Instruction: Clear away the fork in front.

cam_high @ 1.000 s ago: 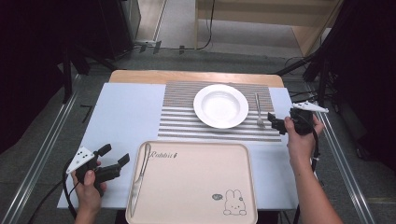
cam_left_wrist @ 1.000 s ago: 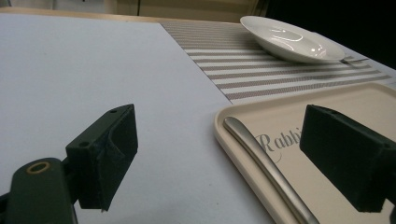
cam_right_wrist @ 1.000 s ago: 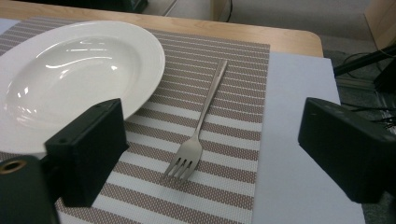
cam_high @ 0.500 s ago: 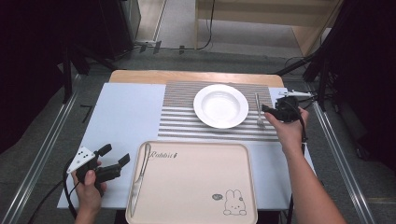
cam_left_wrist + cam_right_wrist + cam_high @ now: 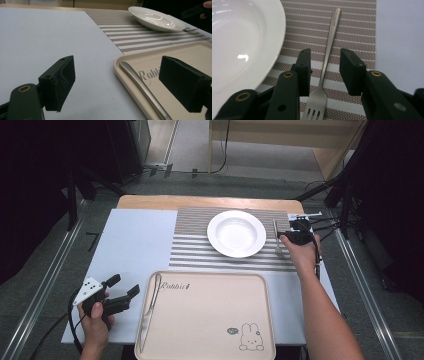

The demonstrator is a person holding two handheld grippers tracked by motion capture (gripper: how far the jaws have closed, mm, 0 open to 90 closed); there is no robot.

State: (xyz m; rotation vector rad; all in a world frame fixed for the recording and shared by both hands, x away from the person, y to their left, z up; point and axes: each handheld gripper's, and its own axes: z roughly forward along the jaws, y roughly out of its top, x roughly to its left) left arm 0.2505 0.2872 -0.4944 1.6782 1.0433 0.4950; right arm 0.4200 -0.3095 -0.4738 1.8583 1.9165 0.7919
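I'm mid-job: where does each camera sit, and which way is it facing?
High view: above the near edge, facing forward and down on the beige rabbit tray; both forearms show.
Left gripper view: on the left hand-held gripper, looking low across the table at the white round plate.
Right gripper view: on the right hand-held gripper, its black jaws straddling the steel fork.
All three views share the plate.

Table (image 5: pixel 145 202); blue sheet (image 5: pixel 132 245), striped mat (image 5: pixel 192 250), tray (image 5: pixel 210 315)

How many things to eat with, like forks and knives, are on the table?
2. A fork lies on the striped mat right of the plate, between the right gripper's jaws. A knife lies along the tray's left edge.
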